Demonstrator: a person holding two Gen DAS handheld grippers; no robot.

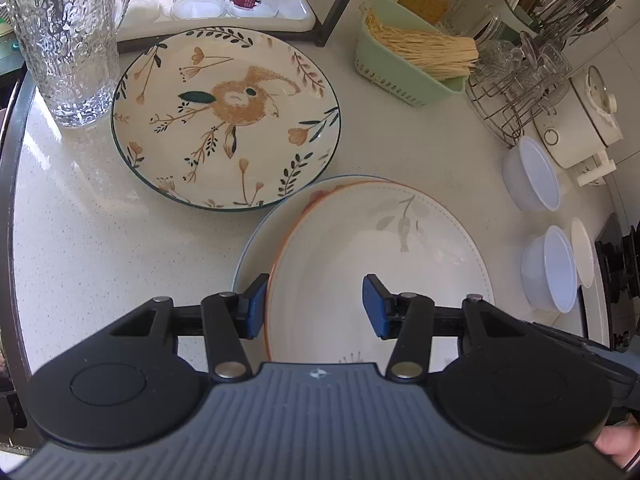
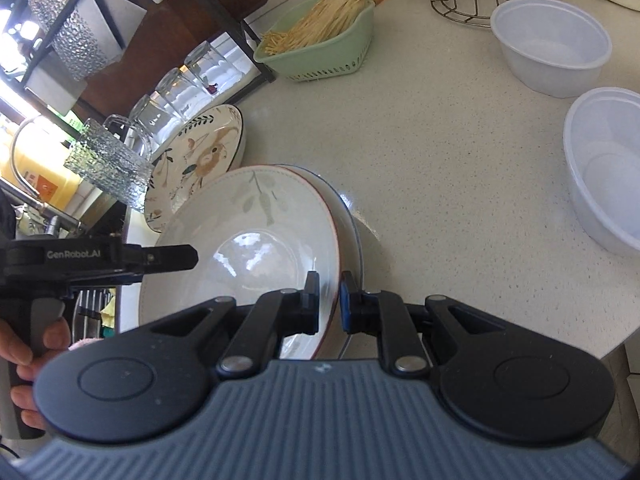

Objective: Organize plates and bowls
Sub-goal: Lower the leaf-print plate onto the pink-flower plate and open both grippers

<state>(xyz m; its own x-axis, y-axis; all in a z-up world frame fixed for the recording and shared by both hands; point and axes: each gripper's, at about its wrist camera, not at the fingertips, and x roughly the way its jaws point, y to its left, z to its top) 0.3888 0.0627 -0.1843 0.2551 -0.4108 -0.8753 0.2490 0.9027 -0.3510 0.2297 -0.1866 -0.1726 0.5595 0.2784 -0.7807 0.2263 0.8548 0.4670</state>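
Observation:
A white plate with an orange rim (image 1: pixel 380 248) (image 2: pixel 240 232) rests tilted on a blue-rimmed plate (image 1: pixel 249 254) (image 2: pixel 353 224). My right gripper (image 2: pixel 330 304) is shut on the near edge of the orange-rimmed plate. My left gripper (image 1: pixel 316 308) is open over that plate's left side, one pad outside the rim and one above the inside. It shows from the side in the right wrist view (image 2: pixel 188 258). A rabbit-pattern plate (image 1: pixel 224 116) (image 2: pixel 200 152) lies flat behind. Two white plastic bowls (image 1: pixel 532 174) (image 1: pixel 550 268) (image 2: pixel 550 46) (image 2: pixel 604 168) stand upright to the right.
A textured glass pitcher (image 1: pixel 64 40) stands at the back left. A green basket of dry noodles (image 1: pixel 412 68), a wire rack (image 1: pixel 512 92) and a white cooker (image 1: pixel 580 120) line the back right. A stove (image 1: pixel 616 264) borders the counter's right side.

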